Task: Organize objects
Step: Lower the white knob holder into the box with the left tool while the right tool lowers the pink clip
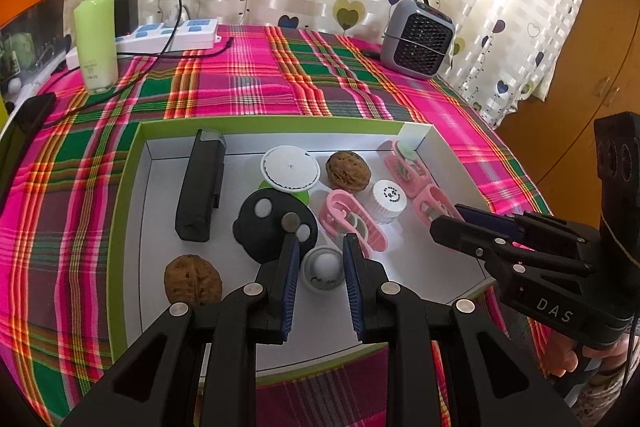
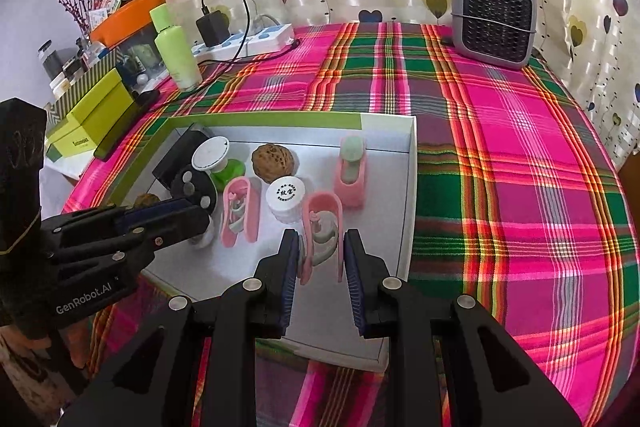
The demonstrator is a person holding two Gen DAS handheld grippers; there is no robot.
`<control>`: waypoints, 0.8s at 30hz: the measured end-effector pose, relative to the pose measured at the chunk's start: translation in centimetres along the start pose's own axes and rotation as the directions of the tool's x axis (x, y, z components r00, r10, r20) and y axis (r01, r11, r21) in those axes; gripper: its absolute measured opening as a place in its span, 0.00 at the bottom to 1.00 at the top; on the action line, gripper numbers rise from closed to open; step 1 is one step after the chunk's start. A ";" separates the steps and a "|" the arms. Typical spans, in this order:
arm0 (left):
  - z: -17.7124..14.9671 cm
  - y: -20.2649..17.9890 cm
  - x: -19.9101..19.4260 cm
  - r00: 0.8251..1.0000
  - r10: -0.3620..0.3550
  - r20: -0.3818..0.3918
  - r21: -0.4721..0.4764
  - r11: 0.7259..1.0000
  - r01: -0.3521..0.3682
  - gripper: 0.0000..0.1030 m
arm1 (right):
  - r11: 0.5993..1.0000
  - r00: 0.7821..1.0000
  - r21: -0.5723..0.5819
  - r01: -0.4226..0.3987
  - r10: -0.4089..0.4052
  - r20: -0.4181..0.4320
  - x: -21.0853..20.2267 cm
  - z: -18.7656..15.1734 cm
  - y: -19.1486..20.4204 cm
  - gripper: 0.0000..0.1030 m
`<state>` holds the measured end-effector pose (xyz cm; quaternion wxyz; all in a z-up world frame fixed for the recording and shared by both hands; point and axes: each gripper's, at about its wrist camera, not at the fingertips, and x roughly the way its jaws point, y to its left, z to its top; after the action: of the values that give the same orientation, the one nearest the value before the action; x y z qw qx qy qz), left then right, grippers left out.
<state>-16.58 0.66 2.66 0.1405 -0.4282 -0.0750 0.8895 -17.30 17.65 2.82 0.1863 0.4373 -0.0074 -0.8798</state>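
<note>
Straddling a small grey cup with a white ball (image 1: 323,268) in it, the left gripper (image 1: 320,255) has its fingers parted, one on each side — whether the pads touch the cup cannot be told. The right gripper (image 2: 321,251) brackets the near end of a pink clip (image 2: 322,231), jaws likewise apart, contact unclear. Both work inside a shallow white tray with a green rim (image 1: 120,195) on the plaid cloth (image 2: 520,147). Also in the tray: two walnuts — one near (image 1: 193,279), one far (image 1: 347,171) — a black block (image 1: 201,187), a black disc (image 1: 276,225), a white-capped jar (image 2: 287,202).
</note>
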 end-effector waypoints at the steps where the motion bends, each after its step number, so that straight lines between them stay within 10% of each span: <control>1: 0.0 0.0 0.0 1.000 0.003 0.000 0.000 1.000 -0.003 0.20 | 1.000 1.000 0.001 0.000 0.000 0.000 0.0 0.0 0.0 0.24; 24: -0.1 -0.1 0.1 1.000 0.007 0.000 -0.008 1.000 -0.007 0.21 | 1.000 1.000 -0.008 0.012 -0.012 0.004 0.2 0.1 0.1 0.24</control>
<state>-16.53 0.76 2.53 0.1357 -0.4293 -0.0769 0.8896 -17.44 17.52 2.71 0.1828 0.4348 -0.0014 -0.8818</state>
